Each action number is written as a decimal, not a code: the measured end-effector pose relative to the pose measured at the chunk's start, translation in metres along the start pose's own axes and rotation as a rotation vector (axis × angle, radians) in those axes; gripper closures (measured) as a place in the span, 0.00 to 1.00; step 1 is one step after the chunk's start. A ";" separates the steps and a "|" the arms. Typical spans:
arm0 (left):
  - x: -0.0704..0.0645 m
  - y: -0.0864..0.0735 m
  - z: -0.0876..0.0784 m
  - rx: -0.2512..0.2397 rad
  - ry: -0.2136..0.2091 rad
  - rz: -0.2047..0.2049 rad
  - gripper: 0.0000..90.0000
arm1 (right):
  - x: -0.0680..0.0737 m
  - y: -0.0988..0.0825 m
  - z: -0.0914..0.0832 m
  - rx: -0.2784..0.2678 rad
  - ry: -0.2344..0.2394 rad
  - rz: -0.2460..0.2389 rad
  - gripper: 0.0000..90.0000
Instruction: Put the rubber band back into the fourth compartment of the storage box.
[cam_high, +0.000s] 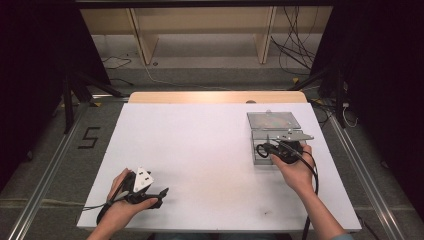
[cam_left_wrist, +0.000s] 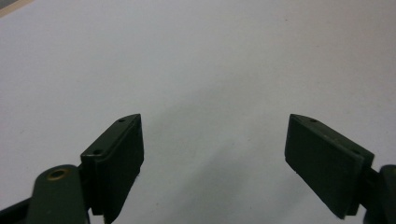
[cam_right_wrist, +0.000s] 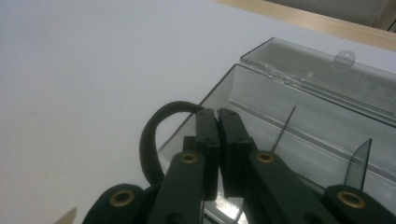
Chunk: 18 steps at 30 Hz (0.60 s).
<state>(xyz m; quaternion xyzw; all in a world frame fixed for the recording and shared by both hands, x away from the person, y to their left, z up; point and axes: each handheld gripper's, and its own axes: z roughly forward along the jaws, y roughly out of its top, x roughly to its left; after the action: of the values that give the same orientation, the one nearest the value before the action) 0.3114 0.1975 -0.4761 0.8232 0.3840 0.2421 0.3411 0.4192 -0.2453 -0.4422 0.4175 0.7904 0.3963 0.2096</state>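
Your white worktop (cam_high: 200, 150) spreads wide under both hands, its wooden far edge catching the light. On its right side sits the clear plastic box (cam_high: 272, 132), lid (cam_right_wrist: 327, 77) thrown back flat on the far side with its little hang tab pointing away. In the right gripper view you can see thin clear dividers (cam_right_wrist: 359, 161) standing upright inside the box, splitting it into compartments; whether anything lies in them I cannot tell.

Your right hand (cam_high: 295, 170) comes up from the lower right, and its right hand-held gripper (cam_right_wrist: 217, 122) has its jaws pressed together, poised over the box's near wall and pointing into it. A black loop (cam_right_wrist: 152, 135) curls beside those jaws at the box's left edge; whether it is pinched between them I cannot tell.

Your left hand (cam_high: 122, 205) rests near the worktop's front left corner, well apart from the box. Its left hand-held gripper (cam_left_wrist: 215, 154) points across bare worktop, jaws spread wide, holding nothing.
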 end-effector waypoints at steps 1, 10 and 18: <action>0.000 0.000 0.000 0.000 0.000 0.000 0.21 | 0.000 0.000 0.000 0.001 -0.002 0.002 0.98; 0.000 0.000 0.000 -0.001 0.000 0.000 0.21 | -0.003 -0.001 0.002 0.006 -0.014 0.001 0.98; 0.000 0.000 0.000 -0.001 -0.002 0.001 0.21 | -0.006 -0.001 0.003 0.012 -0.025 -0.002 0.98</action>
<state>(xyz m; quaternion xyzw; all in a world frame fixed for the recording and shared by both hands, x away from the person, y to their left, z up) 0.3116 0.1972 -0.4762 0.8235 0.3831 0.2414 0.3417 0.4235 -0.2492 -0.4449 0.4230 0.7904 0.3862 0.2171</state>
